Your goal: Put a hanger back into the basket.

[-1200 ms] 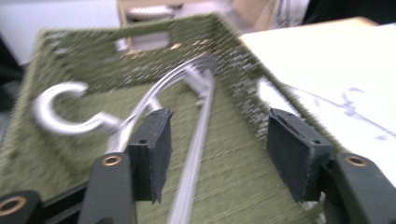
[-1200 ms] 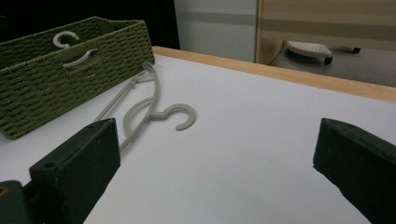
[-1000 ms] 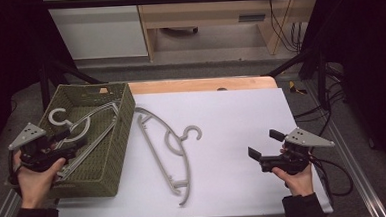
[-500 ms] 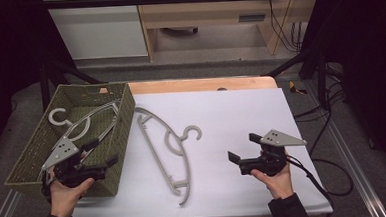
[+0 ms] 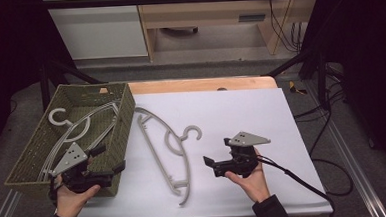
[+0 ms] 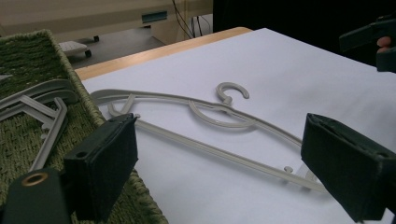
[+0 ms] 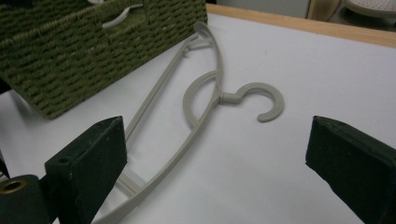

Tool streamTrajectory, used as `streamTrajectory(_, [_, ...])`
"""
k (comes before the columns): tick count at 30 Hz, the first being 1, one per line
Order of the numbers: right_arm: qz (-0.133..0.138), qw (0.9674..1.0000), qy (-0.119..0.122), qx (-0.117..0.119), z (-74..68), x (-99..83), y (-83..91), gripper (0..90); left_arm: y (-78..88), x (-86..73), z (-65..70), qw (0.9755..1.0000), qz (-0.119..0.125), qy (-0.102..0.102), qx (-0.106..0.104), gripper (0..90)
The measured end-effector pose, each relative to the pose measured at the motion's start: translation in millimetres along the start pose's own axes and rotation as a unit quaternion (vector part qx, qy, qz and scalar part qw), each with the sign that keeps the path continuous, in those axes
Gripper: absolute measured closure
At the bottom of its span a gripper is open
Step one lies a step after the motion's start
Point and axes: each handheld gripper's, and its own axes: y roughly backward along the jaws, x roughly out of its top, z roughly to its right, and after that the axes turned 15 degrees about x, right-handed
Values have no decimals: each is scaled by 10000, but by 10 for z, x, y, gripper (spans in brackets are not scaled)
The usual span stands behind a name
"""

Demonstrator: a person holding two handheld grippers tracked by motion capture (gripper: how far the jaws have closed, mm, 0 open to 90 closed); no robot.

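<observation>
Hanger (image 5: 170, 149) lies flat at centre of the high view on the white table (image 5: 282, 134), beside the green basket (image 5: 126, 117). Left gripper (image 5: 111, 168) lower left and right gripper (image 5: 211, 163) lower centre.

Left gripper view: jaws spread wide, hanger (image 6: 210, 116) mid-frame between them.

Right gripper view: jaws spread, hanger hook (image 7: 261, 100) at centre.

Hanger (image 5: 167, 149) lies on table (image 5: 261, 115), right of basket (image 5: 124, 119) holding hangers (image 5: 84, 125)

Both hands come in from the near edge. The left hand (image 5: 71, 199) holds the black 2-jaw left gripper (image 5: 108, 162), jaws spread wide. The right hand (image 5: 249, 178) holds the right gripper (image 5: 210, 163), jaws wide apart, aimed leftward.
</observation>
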Motion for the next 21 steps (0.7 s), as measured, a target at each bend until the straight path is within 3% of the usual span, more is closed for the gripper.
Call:
streamTrajectory(2, [-163,9998,121,-10,-51,-17,-97,71,4,3,-1,10000,7,-2,-9,103])
streamTrajectory(8, [-746,9969,171,166,-166,-93,-383,144,17,19,0,10000,29,-23,6,98])
streamTrajectory(17, [-1346,9908,63,92,-274,-272,-889,242,28,20,-11,10000,34,-55,19,89])
streamTrajectory(21, [-1583,9872,175,-36,-260,-345,-1008,327,33,25,-20,10000,30,-47,51,88])
